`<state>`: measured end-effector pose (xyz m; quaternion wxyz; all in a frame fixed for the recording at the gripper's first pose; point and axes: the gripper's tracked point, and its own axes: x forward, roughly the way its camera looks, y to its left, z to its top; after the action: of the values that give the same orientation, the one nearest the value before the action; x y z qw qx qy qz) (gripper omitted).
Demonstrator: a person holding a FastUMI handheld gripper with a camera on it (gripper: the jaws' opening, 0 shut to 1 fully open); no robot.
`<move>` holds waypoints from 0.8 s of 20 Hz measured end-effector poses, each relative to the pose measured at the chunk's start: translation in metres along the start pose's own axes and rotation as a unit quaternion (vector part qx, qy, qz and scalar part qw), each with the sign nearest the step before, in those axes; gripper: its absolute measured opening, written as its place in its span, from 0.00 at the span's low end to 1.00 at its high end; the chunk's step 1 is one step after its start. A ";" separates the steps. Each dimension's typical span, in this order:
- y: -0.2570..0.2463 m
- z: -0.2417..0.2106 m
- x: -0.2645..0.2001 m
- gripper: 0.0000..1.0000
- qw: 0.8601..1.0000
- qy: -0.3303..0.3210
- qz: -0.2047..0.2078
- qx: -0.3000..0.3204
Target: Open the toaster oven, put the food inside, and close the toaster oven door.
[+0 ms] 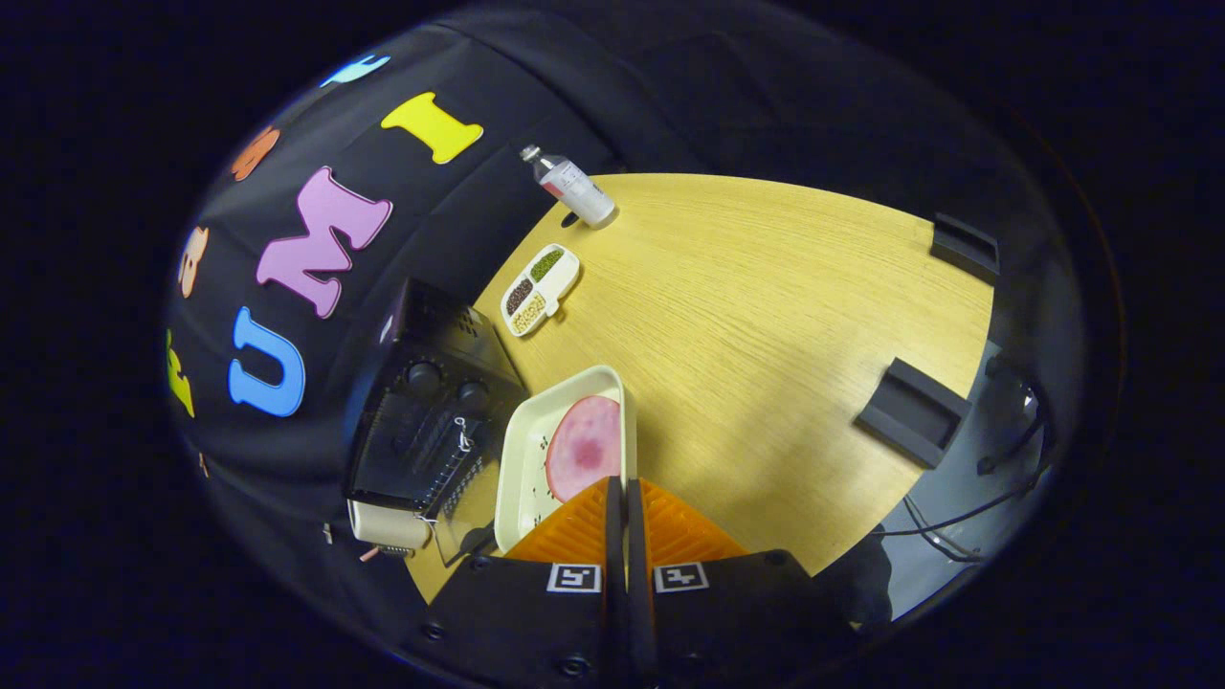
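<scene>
The black toaster oven with two round knobs (431,421) sits at the edge of the pale wooden table (766,316), against the booth wall, and its glass door (457,512) looks dropped open toward you, with a wire rack (450,469) showing above it. Just beside it, touching or nearly so, lies the cream rectangular tray (522,459) carrying a round pink slice of ham-like food (582,445). Your gripper (617,493) has its fingers pressed together with almost no gap, and their tips sit right at the tray's near rim; whether they pinch that rim you cannot tell, because the fingers themselves cover the contact point.

By my reading the opening step is done and you are at the loading step. The next move calls for a firm hold on the tray rim, then a level swing toward the oven mouth so the slice does not slide, clearing the lowered door and landing on the rack.

Hard to make out: the oven's cavity is dark, the door's edge blurs into shadow, and the tray's near corner is hidden. Farther off stand a clear plastic bottle (572,187) and a white three-part dish of dried beans (541,289)
</scene>
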<state>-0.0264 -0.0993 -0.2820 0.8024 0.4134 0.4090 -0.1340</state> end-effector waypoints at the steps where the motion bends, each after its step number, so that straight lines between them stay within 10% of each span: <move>1: 0.009 -0.002 -0.005 0.06 1.000 -0.005 0.006 0.012; 16: 0.148 -0.064 0.021 0.06 0.994 0.000 0.099 0.051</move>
<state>0.0340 0.0452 -0.2370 0.7898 0.4922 0.3584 -0.0746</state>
